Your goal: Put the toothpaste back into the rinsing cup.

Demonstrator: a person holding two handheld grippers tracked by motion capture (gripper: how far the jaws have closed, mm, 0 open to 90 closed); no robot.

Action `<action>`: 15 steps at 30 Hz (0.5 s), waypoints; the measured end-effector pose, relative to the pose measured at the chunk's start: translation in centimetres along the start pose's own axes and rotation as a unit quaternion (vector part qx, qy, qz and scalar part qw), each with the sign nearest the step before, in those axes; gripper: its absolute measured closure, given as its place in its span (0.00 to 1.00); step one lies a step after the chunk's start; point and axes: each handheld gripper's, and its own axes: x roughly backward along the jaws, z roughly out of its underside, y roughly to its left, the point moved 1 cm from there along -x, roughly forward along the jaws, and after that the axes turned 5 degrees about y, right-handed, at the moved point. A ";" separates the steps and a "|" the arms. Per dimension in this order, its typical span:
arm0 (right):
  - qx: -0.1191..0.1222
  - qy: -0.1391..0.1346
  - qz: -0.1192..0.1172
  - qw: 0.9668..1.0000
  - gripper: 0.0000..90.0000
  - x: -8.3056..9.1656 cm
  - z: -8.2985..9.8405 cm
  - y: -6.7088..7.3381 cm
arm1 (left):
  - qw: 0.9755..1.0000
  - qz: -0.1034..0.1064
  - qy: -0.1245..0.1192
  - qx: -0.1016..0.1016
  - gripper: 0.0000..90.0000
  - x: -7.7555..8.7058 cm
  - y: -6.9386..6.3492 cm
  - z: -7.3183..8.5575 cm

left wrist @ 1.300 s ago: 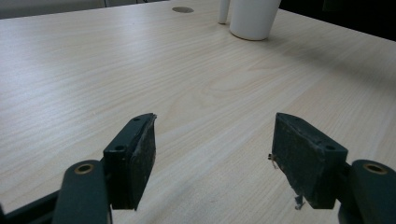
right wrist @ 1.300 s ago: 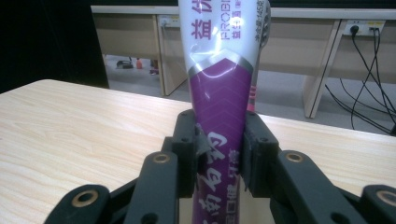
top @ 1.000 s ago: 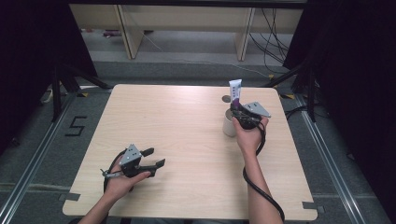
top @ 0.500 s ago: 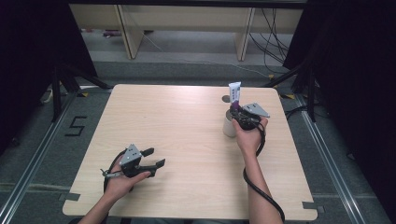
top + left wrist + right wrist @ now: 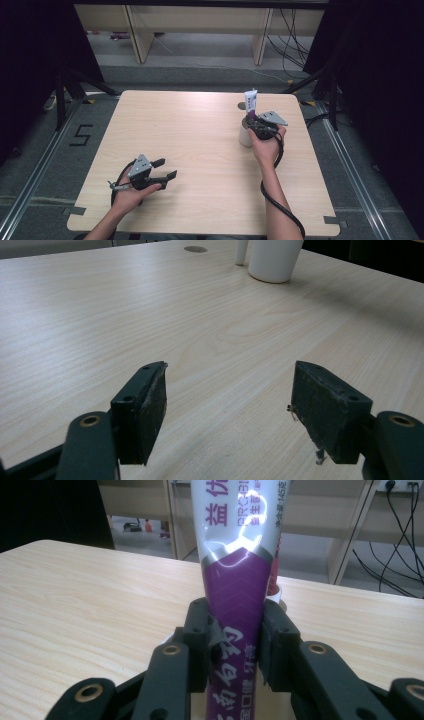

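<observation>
The right gripper point(image 5: 235, 647) pinches an upright purple-and-white toothpaste tube point(image 5: 240, 580) with Chinese print and "145", just above a smooth white cup point(image 5: 245, 135) on the pale wood-grain table point(image 5: 190, 130), while the left gripper point(image 5: 227, 410) rests spread apart

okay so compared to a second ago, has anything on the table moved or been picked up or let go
Nothing visibly changed. The right hand-held gripper stays shut on the purple and white tube, held upright over the white cup at the table's far right. The left hand-held gripper still rests open and empty near the front left edge.
</observation>
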 end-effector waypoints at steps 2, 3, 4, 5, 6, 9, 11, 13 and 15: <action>-0.004 0.006 0.004 1.000 0.78 0.1 0.1 0.1 | 1.000 0.000 0.000 0.000 0.34 0.0 0.0 0.0; -0.004 0.006 0.004 1.000 0.78 0.1 0.1 0.1 | 1.000 0.000 0.000 0.000 0.34 0.0 0.0 0.0; -0.005 0.005 0.003 1.000 0.78 0.0 0.1 0.1 | 1.000 0.000 0.000 0.000 0.34 0.0 0.0 0.0; -0.005 0.005 0.003 1.000 0.78 0.0 0.1 0.1 | 1.000 0.000 0.000 0.000 0.34 0.0 0.0 0.0; -0.004 0.005 0.002 1.000 0.78 0.0 0.1 0.0 | 1.000 0.000 0.000 0.000 0.34 0.0 0.0 0.0; -0.003 0.013 0.005 1.000 0.77 0.0 0.2 -0.1 | 1.000 -0.001 0.002 -0.002 0.34 0.0 0.0 0.0; -0.006 0.019 -0.003 1.000 0.77 -0.1 0.2 -0.1 | 1.000 0.001 0.000 -0.001 0.34 0.0 0.0 0.0; 0.011 0.017 0.002 1.000 0.77 -0.2 0.2 -0.3 | 1.000 0.000 0.002 -0.001 0.34 0.0 0.0 0.0; -0.003 0.017 0.000 1.000 0.77 -0.2 0.3 -0.1 | 1.000 0.000 0.002 -0.001 0.34 0.0 0.0 0.0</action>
